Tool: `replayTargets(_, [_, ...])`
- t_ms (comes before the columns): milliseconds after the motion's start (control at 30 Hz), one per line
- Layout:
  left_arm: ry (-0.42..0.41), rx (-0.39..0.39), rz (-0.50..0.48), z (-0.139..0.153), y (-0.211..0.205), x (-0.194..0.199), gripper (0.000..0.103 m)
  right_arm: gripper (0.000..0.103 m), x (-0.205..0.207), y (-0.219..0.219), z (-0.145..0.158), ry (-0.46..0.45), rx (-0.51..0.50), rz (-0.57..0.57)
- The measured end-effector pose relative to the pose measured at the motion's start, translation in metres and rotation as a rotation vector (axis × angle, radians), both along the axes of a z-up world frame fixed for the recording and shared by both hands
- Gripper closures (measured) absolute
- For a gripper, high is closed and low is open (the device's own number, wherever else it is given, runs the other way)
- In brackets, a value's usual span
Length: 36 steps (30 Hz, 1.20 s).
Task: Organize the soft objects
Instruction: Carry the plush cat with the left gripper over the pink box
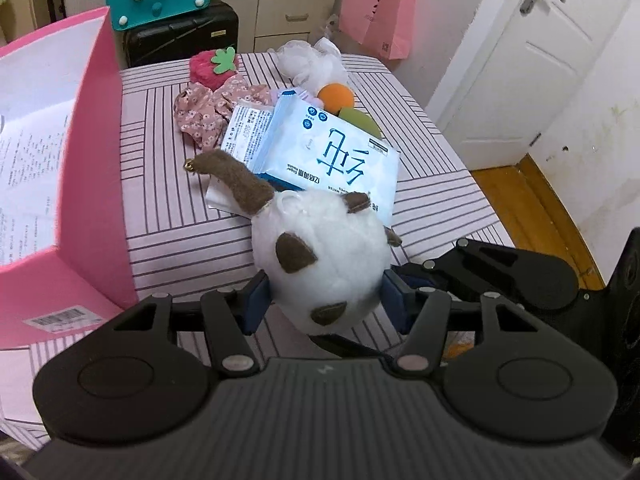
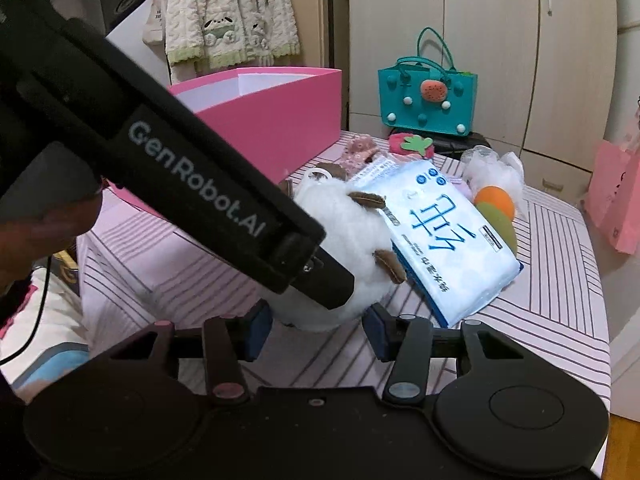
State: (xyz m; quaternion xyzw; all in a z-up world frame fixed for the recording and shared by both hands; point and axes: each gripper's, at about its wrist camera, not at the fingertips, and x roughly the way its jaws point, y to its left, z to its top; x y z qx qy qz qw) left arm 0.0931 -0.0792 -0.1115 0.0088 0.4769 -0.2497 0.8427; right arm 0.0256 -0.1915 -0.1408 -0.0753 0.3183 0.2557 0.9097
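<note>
A white plush toy [image 1: 328, 252] with brown patches and a brown tail hangs just above the striped tablecloth [image 1: 168, 208]. My left gripper [image 1: 325, 304] is shut on it, blue pads pressing its sides. In the right wrist view the same plush toy [image 2: 344, 228] also sits between the pads of my right gripper [image 2: 318, 326], which touch its lower part on both sides. One of the left gripper's fingers [image 2: 324, 276] crosses over it from the upper left. Behind the toy lies a blue-and-white wipes pack [image 1: 320, 152].
An open pink box [image 1: 92, 160] stands at the left of the table. Further back lie a floral cloth [image 1: 208, 112], a strawberry plush [image 1: 212, 66], an orange ball [image 1: 336, 96] and a white mesh puff [image 1: 312, 60]. A teal bag [image 2: 426, 100] sits on a black suitcase beyond.
</note>
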Motion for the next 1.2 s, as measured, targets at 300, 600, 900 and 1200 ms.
replayTargets(300, [-0.002, 0.023, -0.059, 0.024, 0.012, -0.010, 0.046, 0.049, -0.005, 0.017, 0.028, 0.022, -0.054, 0.015])
replayTargets(600, [-0.032, -0.015, -0.069, 0.059, 0.037, -0.019, 0.046, 0.049, -0.020, 0.039, 0.060, -0.046, -0.148, 0.060])
replayTargets(900, [-0.146, -0.049, -0.043, 0.098, 0.075, -0.013, 0.046, 0.049, -0.011, 0.069, 0.097, -0.162, -0.205, 0.121])
replayTargets(1200, [-0.246, -0.085, 0.075, 0.131, 0.125, 0.014, 0.046, 0.049, 0.031, 0.104, 0.133, -0.240, -0.166, 0.199])
